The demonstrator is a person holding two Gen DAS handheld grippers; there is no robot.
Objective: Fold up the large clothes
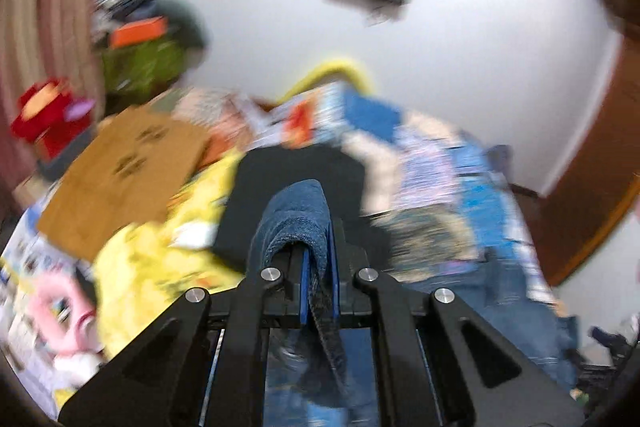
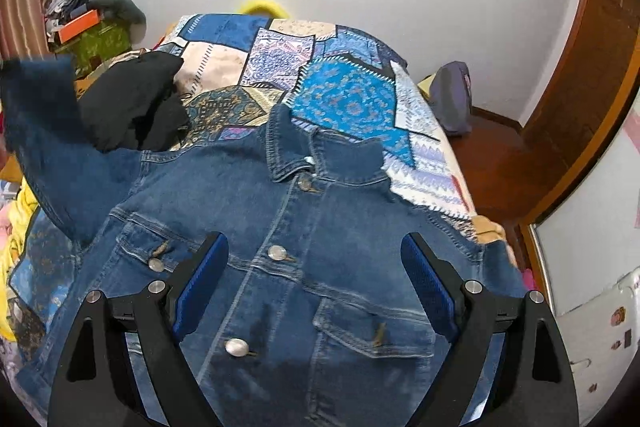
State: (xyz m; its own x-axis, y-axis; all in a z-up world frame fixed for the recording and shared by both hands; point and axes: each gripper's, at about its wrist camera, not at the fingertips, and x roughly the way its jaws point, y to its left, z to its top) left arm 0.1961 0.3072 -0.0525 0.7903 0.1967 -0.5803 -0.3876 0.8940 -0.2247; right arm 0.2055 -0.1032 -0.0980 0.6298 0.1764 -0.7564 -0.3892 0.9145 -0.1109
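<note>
So the denim jacket [image 2: 288,267] is lying front-up on the bed [image 2: 352,99], buttoned, collar pointing toward the far wall. It covers most of the near end of the patchwork bedspread.

Left tongs [image 1: 318,267] are clamped tight on a fold of the denim. You can see the cloth draped over the tips and hanging down between the blue pads [image 1: 305,291]. In the right wrist view the jacket's sleeve [image 2: 40,107] is lifted off the bed at the far left, blurry, in front of a black garment [image 2: 136,107] that's bunched up on the bedspread.

Right tongs [image 2: 314,267] are spread wide, holding nothing, hovering over the chest of the jacket between the two pocket flaps. Can't tell if the tips touch the fabric.

Left wrist view is badly smeared, but there's a brown cardboard box [image 1: 120,171] and yellow bedding [image 1: 160,255] off to the left.
</note>
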